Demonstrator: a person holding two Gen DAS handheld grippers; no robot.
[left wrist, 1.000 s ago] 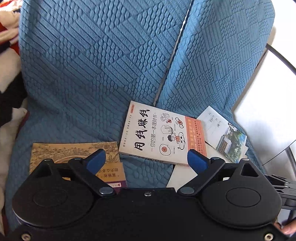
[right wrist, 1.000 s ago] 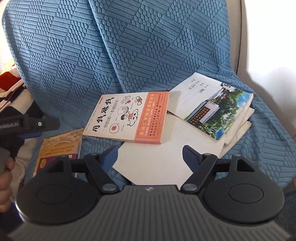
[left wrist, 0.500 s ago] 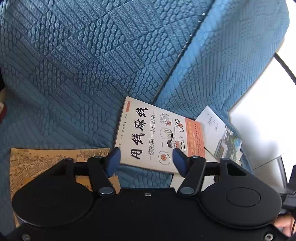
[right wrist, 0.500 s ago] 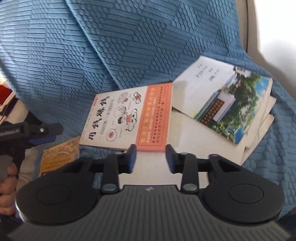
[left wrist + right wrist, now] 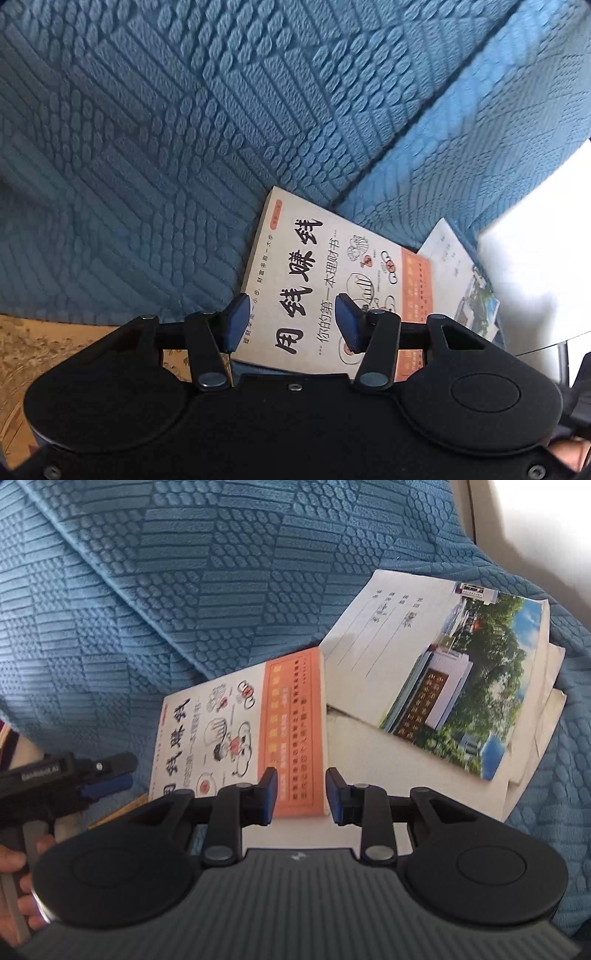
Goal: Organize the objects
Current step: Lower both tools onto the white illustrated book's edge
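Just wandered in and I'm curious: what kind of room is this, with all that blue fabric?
Probably a living room at home: a sofa under a quilted blue cover, with a white and orange paperback and a photo-covered notebook lying loose on the seat.

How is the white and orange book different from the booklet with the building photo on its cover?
The book has cartoon drawings, big black characters and an orange band; the booklet shows a photo of a building and trees beside ruled lines. The book looks thicker, while the booklet looks thin. The book rests partly on the blue cover; the booklet rests on white papers. Both lie flat, face up.
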